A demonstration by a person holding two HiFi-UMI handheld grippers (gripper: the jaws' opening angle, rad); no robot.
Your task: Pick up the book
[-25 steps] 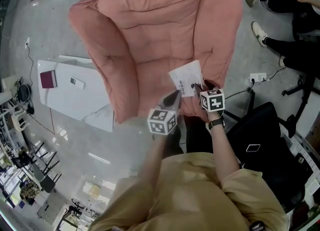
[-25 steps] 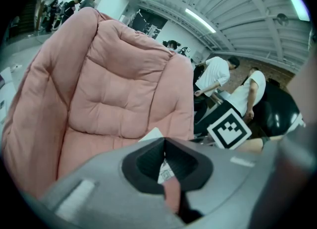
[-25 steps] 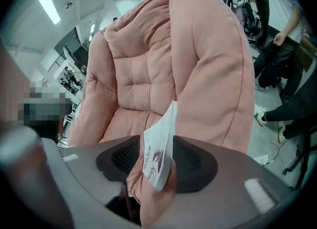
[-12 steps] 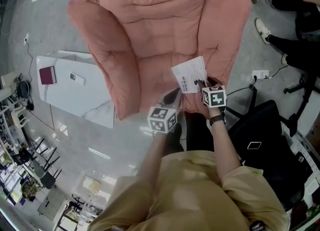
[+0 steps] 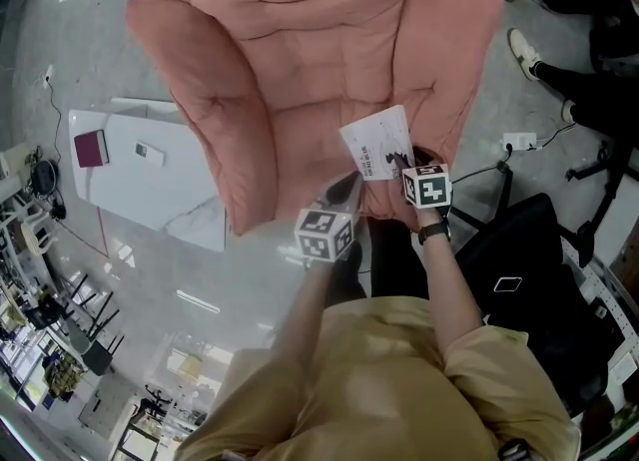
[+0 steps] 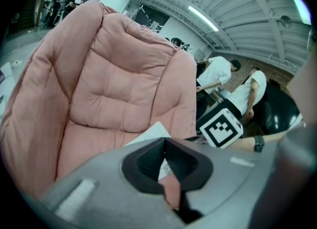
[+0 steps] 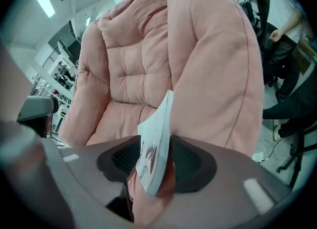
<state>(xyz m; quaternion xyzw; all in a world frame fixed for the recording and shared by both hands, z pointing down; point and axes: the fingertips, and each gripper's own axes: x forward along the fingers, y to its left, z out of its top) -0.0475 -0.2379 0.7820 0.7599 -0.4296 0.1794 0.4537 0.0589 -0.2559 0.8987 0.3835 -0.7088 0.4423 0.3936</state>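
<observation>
A thin white book (image 5: 376, 142) with dark print is over the seat of a big pink armchair (image 5: 300, 60), near its right arm. My right gripper (image 5: 405, 164) is shut on the book's near edge. In the right gripper view the book (image 7: 154, 146) stands edge-on between the jaws of the right gripper (image 7: 157, 159). My left gripper (image 5: 346, 187) hangs just left of the book at the seat's front, jaws together with nothing in them. From the left gripper (image 6: 164, 142) view the book (image 6: 151, 134) shows just beyond the tips.
A white table (image 5: 180, 200) stands left of the chair with a dark red booklet (image 5: 91, 148) and a small device (image 5: 150, 154) on it. A black office chair (image 5: 519, 259) is close on the right. Seated people's legs (image 5: 579, 80) and a power strip (image 5: 519, 140) are at the upper right.
The right gripper and the book have edged slightly up and away over the seat. The left gripper has hardly moved.
</observation>
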